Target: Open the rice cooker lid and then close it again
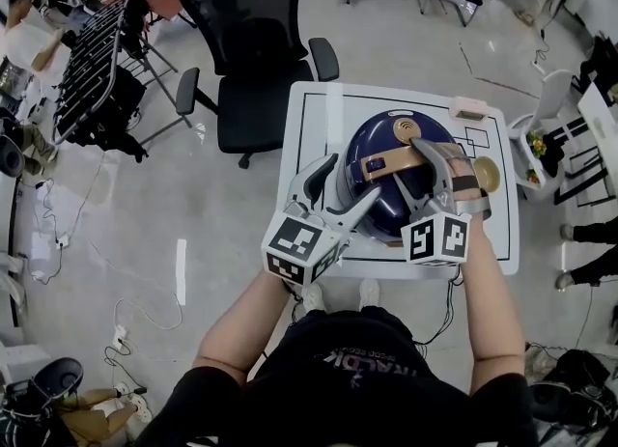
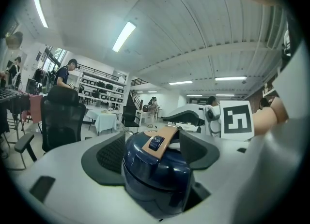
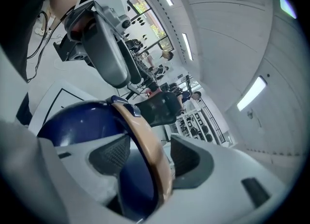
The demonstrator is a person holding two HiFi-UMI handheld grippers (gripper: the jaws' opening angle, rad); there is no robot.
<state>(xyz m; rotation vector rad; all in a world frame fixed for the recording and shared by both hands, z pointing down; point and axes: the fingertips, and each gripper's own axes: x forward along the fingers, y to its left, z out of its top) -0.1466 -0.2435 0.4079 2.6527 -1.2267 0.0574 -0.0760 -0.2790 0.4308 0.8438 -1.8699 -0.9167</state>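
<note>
Rice cooker (image 1: 388, 142) front behind left claw (image 1: 344, 190)

The left forearm (image 1: 246, 324) and right forearm (image 1: 492, 310) are both reaching forward, close together. The left tongs (image 1: 352, 177) are pointing almost level, with the jaws standing wide apart. The right tongs (image 1: 430, 170) are tipping downward and rolled to one side, their jaws also standing apart and not clamping.
</note>
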